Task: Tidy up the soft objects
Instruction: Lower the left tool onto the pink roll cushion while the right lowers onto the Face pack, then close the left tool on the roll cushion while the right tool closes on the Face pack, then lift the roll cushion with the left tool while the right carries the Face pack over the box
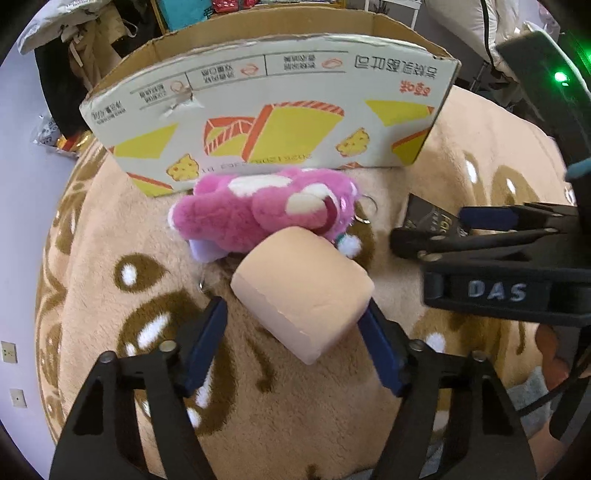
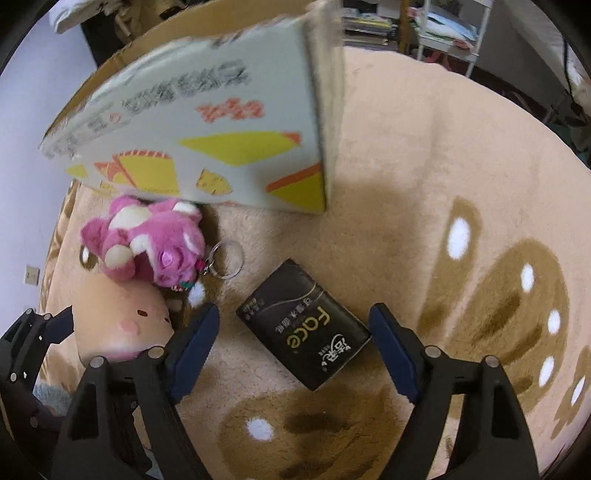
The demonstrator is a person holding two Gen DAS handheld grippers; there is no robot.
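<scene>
A peach cylinder plush (image 1: pixel 301 291) lies on the tan rug, its face showing in the right wrist view (image 2: pixel 125 325). My left gripper (image 1: pixel 293 332) is open, its blue fingers either side of the plush's near end. A pink bear plush (image 1: pixel 266 214) with a key ring lies just behind it, against the cardboard box (image 1: pixel 273 110); it also shows in the right wrist view (image 2: pixel 147 243). A black tissue pack (image 2: pixel 304 328) lies on the rug between the open fingers of my right gripper (image 2: pixel 295 343). The right gripper also shows in the left wrist view (image 1: pixel 428 230).
The open-topped cardboard box (image 2: pixel 207 133) stands at the back of the tan and brown patterned rug (image 2: pixel 424 184). Shelves and clutter (image 2: pixel 424 26) lie beyond the rug. A wall with sockets (image 1: pixel 9 350) is at the left.
</scene>
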